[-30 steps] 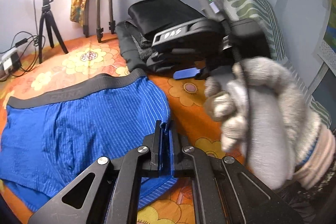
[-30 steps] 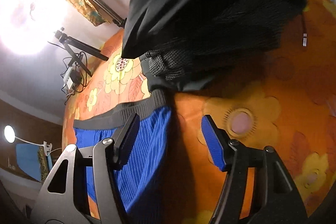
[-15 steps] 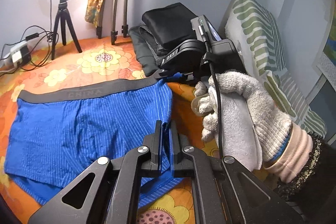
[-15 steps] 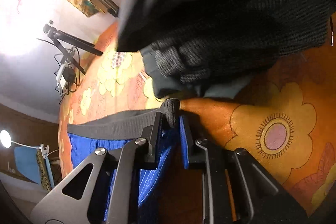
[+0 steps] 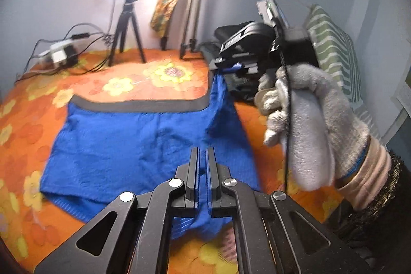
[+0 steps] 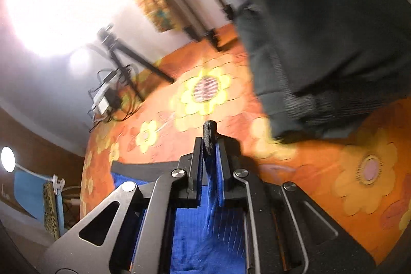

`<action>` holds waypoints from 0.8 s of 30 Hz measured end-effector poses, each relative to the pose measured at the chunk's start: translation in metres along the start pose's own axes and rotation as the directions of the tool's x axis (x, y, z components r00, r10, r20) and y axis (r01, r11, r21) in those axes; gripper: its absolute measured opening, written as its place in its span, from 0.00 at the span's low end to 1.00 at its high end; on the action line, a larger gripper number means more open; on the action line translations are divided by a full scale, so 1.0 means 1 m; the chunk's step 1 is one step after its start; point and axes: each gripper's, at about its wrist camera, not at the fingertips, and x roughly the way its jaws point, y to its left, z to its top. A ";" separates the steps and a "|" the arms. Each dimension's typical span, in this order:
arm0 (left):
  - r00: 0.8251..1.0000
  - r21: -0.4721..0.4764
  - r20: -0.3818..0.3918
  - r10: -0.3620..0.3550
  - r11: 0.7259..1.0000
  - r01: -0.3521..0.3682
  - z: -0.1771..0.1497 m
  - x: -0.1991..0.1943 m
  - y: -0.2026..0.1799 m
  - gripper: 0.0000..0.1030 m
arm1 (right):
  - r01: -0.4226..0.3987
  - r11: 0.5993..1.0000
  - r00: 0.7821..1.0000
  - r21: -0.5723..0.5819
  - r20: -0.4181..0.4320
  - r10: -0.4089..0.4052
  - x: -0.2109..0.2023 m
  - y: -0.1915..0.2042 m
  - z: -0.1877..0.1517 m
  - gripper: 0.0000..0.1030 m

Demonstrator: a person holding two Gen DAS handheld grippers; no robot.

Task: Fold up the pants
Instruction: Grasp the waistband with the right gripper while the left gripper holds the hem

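Blue striped shorts [image 5: 133, 140] with a dark grey waistband [image 5: 138, 106] lie on the orange flowered bedspread [image 5: 159, 78]. My left gripper [image 5: 202, 158] is shut on the shorts' lower right hem, which hangs between its fingers. My right gripper [image 5: 232, 66], held by a gloved hand [image 5: 303, 125], is shut on the right end of the waistband and holds that corner lifted off the bed. In the right wrist view the waistband end [image 6: 210, 136] sticks up between the shut fingers of the right gripper [image 6: 209, 148], with blue cloth [image 6: 205, 230] below.
A stack of folded dark clothes [image 6: 326, 37] lies at the back right of the bed. A striped pillow [image 5: 331, 48] leans on the wall. Tripods [image 5: 128, 30] and a power strip [image 5: 60, 54] stand at the back left under a bright lamp.
My right gripper closed on the waistband's right end and lifted it up and back. My left gripper stayed shut on the hem and rose with it.
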 end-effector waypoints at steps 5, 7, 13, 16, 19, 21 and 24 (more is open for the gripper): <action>1.000 0.011 -0.005 0.015 1.000 -0.015 0.001 0.007 0.013 0.03 | 0.048 0.992 0.999 -0.117 0.023 -0.046 -0.005 0.028 -0.011 0.09; 0.999 -0.008 -0.042 -0.018 1.000 0.018 0.001 0.019 0.020 0.03 | 0.059 0.991 0.998 -0.124 0.031 -0.055 -0.008 0.028 -0.014 0.09; 0.990 -0.022 -0.137 -0.033 0.999 0.030 -0.007 0.058 0.020 0.20 | 0.085 0.993 0.996 -0.079 0.025 -0.083 -0.010 0.003 -0.013 0.09; 0.988 0.016 -0.157 -0.014 1.000 0.017 -0.008 0.072 0.009 0.40 | 0.076 0.996 0.997 -0.054 0.023 -0.075 -0.011 -0.009 -0.009 0.09; 0.987 0.051 -0.159 0.013 0.999 -0.005 -0.005 0.084 -0.001 0.40 | 0.071 0.996 0.997 -0.044 0.021 -0.070 -0.011 -0.015 -0.006 0.09; 0.987 0.068 -0.158 0.031 0.997 -0.021 -0.003 0.092 -0.004 0.40 | 0.066 0.997 0.998 -0.037 0.017 -0.066 -0.011 -0.019 -0.006 0.09; 0.985 0.071 -0.168 0.033 0.997 -0.022 -0.001 0.103 -0.009 0.40 | 0.069 0.997 0.998 -0.028 0.013 -0.068 -0.011 -0.025 -0.005 0.09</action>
